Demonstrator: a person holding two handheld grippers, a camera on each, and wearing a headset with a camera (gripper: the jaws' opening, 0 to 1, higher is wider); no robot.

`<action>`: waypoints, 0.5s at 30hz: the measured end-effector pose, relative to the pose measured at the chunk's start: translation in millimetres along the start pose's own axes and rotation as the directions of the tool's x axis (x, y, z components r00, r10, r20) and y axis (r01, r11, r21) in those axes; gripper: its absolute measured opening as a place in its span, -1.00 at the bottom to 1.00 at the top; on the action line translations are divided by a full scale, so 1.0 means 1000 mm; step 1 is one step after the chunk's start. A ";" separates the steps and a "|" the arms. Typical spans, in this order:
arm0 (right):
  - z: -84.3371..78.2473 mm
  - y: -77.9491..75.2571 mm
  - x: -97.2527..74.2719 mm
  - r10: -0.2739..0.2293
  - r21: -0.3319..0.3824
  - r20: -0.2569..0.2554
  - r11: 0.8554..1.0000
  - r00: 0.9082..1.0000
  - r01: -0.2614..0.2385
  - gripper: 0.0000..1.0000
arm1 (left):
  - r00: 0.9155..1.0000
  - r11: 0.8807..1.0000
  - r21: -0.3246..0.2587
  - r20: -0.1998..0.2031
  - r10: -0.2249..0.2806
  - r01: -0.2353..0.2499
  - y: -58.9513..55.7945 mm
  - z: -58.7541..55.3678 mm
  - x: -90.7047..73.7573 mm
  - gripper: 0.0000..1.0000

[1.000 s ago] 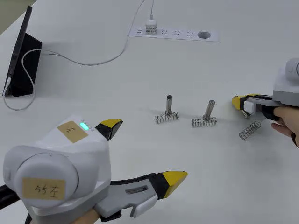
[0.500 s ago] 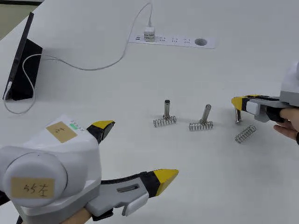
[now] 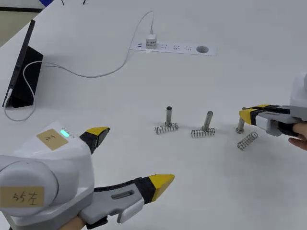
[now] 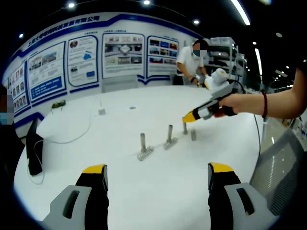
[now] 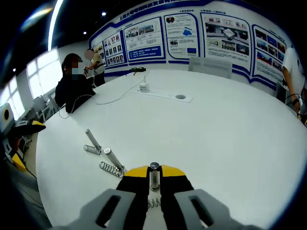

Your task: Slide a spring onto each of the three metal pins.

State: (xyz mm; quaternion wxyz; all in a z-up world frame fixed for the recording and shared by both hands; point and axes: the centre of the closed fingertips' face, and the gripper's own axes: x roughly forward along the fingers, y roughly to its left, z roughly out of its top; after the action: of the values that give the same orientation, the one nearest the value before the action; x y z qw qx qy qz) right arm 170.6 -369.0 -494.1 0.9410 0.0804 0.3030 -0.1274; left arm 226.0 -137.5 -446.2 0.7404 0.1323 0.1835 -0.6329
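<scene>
Two metal pins point(image 3: 169, 115) point(image 3: 208, 120) stand upright mid-table, each with a spring point(image 3: 166, 128) point(image 3: 203, 132) lying at its foot. To their right, my right gripper point(image 3: 247, 115) is shut on the top of a third pin point(image 3: 240, 126), whose foot touches the table. In the right gripper view this pin point(image 5: 154, 178) stands between the close-set jaws of my right gripper point(image 5: 154, 170). A third spring point(image 3: 247, 140) lies loose just beside it. My left gripper point(image 3: 130, 158) hovers open and unloaded at the near left, well short of the pins point(image 4: 143, 142) point(image 4: 170, 132).
A white power strip point(image 3: 175, 48) with a plugged charger lies at the far side, and its cable runs left to a black stand point(image 3: 21, 67). Other people are beyond the table's far edge point(image 4: 189, 57).
The right gripper has lowered the third pin from a tilted hold until its foot meets the table. The head camera has tipped; the left gripper sits slightly lower in view.
</scene>
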 end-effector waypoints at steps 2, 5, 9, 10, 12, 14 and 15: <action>-0.002 0.002 -0.003 -0.003 -0.031 -0.009 1.000 1.000 0.003 -0.82 | 1.000 1.000 0.001 0.002 0.001 -0.001 -0.001 0.000 0.000 0.74; -0.004 0.004 -0.005 -0.006 -0.056 -0.013 0.998 1.000 0.005 -0.82 | 1.000 1.000 0.003 0.007 -0.003 0.003 -0.002 0.001 -0.001 0.74; -0.005 0.003 -0.006 -0.009 -0.065 -0.020 0.998 1.000 0.008 -0.82 | 1.000 1.000 0.016 0.013 -0.005 0.004 -0.003 0.002 -0.002 0.72; -0.005 0.003 -0.007 -0.009 -0.062 -0.020 0.998 1.000 0.008 -0.82 | 1.000 1.000 0.016 0.014 -0.004 0.004 -0.003 0.002 -0.002 0.72; -0.006 0.002 -0.007 -0.011 -0.053 -0.024 0.999 1.000 0.009 -0.82 | 1.000 1.000 0.015 0.014 -0.004 0.004 -0.003 0.003 -0.003 0.72; -0.007 0.003 -0.008 -0.006 -0.055 -0.026 0.998 1.000 0.005 -0.82 | 1.000 1.000 0.016 0.016 -0.005 0.005 -0.004 0.003 -0.003 0.71; -0.008 0.003 -0.008 -0.006 -0.054 -0.024 0.999 1.000 0.005 -0.82 | 1.000 1.000 0.016 0.016 -0.006 0.006 -0.004 0.003 -0.003 0.71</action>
State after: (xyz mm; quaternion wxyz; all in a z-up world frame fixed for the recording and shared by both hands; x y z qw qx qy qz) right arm 160.9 -362.4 -495.1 0.9387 0.0556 0.3180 -0.1206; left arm 221.8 -136.8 -441.9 0.7390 0.1325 0.1729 -0.6376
